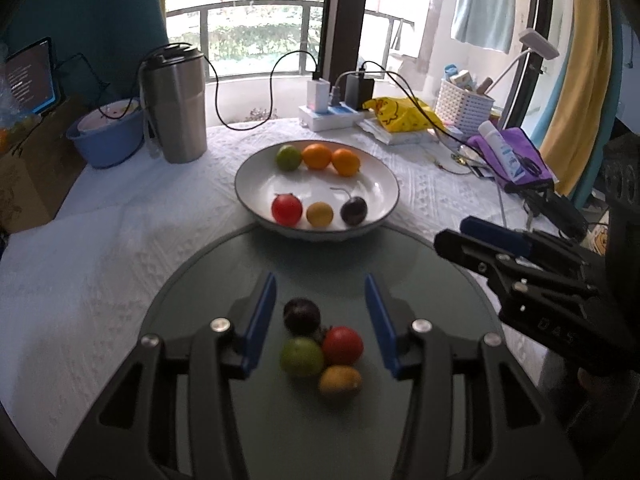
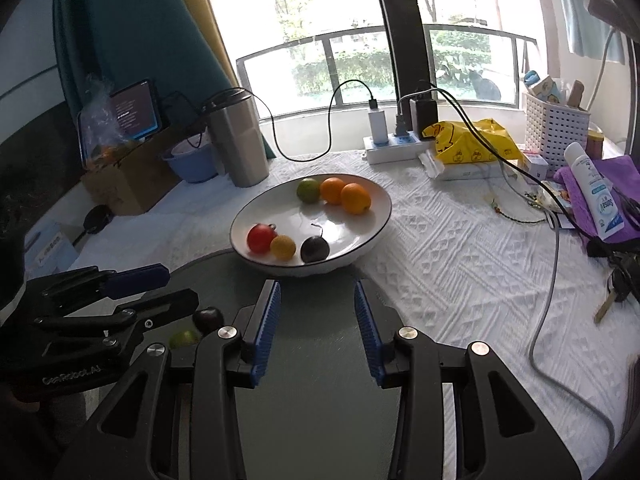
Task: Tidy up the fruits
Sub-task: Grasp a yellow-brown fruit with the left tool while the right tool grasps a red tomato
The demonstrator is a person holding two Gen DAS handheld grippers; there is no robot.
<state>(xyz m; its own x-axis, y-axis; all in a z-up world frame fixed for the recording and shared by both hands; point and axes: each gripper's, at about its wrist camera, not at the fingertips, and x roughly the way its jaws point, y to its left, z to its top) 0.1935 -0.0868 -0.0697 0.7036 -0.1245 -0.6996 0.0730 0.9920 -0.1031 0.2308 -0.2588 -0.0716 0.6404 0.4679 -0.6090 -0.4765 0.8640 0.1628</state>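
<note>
Fruits sit in two groups in front of you. On the grey round mat (image 1: 224, 280), a dark plum (image 1: 301, 315), a green fruit (image 1: 301, 357), a red fruit (image 1: 343, 345) and a yellow fruit (image 1: 340, 380) cluster together, touching one another. Your left gripper (image 1: 321, 320) hovers over them with its jaws spread wide, the blue pads (image 1: 260, 320) flanking the cluster without touching any fruit.

Just beyond the mat, the white plate (image 1: 256, 168) holds six more fruits in two rows. At the far side lie a green lime (image 1: 288, 157) and two oranges (image 1: 317, 156), side by side. At the near side lie a red tomato-like fruit (image 1: 286, 209), a small yellow fruit (image 1: 319, 214) and a dark plum with a stem (image 1: 353, 210), each a little apart.

Your right gripper (image 2: 318, 328) hangs above bare mat near the plate's front rim, its jaws also wide and holding nothing. From its camera you see the left gripper's side at the lower left, with the mat's plum partly hidden behind it.

On the white-clothed surface (image 1: 100, 248) behind the plate stand a steel tumbler (image 1: 174, 104) and a blue bowl (image 1: 106, 138).
</note>
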